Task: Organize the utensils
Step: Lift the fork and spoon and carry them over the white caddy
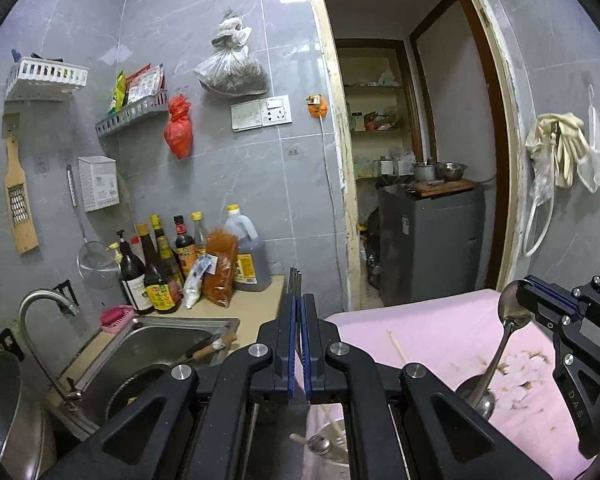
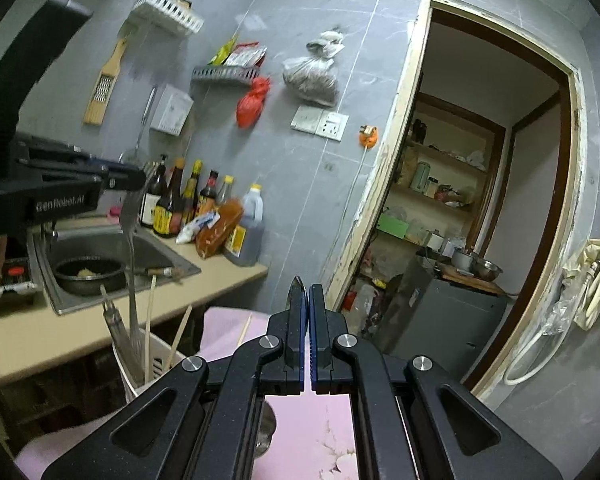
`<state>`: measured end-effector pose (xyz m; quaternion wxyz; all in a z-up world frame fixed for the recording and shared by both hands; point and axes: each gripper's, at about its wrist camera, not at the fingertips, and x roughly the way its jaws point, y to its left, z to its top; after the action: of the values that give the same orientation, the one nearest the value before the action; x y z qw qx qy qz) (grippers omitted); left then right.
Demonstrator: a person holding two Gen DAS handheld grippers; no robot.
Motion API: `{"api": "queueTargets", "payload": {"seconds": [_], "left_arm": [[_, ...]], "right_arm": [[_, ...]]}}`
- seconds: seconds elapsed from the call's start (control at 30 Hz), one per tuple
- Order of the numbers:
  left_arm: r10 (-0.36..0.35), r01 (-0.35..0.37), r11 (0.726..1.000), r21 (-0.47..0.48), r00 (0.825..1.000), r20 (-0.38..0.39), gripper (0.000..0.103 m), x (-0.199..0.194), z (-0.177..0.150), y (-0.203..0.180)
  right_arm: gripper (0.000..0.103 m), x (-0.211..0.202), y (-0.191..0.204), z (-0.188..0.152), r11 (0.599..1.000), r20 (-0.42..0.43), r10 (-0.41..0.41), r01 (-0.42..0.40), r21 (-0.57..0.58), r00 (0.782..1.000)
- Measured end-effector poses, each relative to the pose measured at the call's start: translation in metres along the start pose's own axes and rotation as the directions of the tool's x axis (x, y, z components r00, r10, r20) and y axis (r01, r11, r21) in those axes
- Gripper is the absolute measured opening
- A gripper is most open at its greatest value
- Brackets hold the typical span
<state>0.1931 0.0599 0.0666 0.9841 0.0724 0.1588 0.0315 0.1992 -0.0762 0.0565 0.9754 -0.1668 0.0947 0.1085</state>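
My left gripper (image 1: 300,300) is shut on a metal fork (image 1: 296,278) whose tines stick up past the fingertips. In the right wrist view that gripper (image 2: 134,178) is at the left, and the fork's handle (image 2: 131,248) hangs down over a white utensil holder (image 2: 138,376) with chopsticks and other metal utensils in it. My right gripper (image 2: 308,292) is shut on a metal spoon (image 2: 298,284) whose tip shows above the pads. In the left wrist view that gripper (image 1: 534,292) clamps the spoon (image 1: 512,308) by its bowl, handle hanging over the pink cloth (image 1: 420,320).
One chopstick (image 1: 397,348) lies on the pink cloth, which has brown crumbs at the right. To the left is a steel sink (image 2: 112,248) with a dark pan (image 2: 88,274) and a knife (image 1: 208,350), sauce bottles (image 1: 168,268) behind, a faucet (image 1: 40,300). An open doorway (image 1: 420,160) is ahead.
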Motion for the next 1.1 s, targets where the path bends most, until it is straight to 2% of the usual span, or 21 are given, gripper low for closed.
{"api": "queueTargets", "payload": {"seconds": [0.17, 0.43, 0.67, 1.1], "left_arm": [[0.023, -0.026, 0.998, 0.057, 0.999, 0.049, 0.003, -0.001, -0.021, -0.008], [-0.009, 0.007, 0.999, 0.049, 0.999, 0.038, 0.003, 0.005, -0.046, -0.016], [-0.060, 0.062, 0.997, 0.051, 0.998, -0.036, 0.003, 0.015, -0.063, -0.026], [-0.088, 0.087, 0.996, -0.009, 0.987, -0.131, 0.004, 0.030, -0.081, -0.023]], "right_arm": [[0.002, 0.005, 0.014, -0.017, 0.999, -0.032, -0.016, 0.015, -0.039, 0.999], [0.002, 0.014, 0.027, -0.035, 0.999, -0.085, -0.015, 0.011, -0.049, 0.996], [0.002, 0.019, 0.038, -0.046, 0.999, -0.127, 0.005, -0.010, -0.038, 0.992], [0.002, 0.026, 0.029, -0.055, 0.998, -0.165, 0.051, -0.045, 0.042, 0.985]]}}
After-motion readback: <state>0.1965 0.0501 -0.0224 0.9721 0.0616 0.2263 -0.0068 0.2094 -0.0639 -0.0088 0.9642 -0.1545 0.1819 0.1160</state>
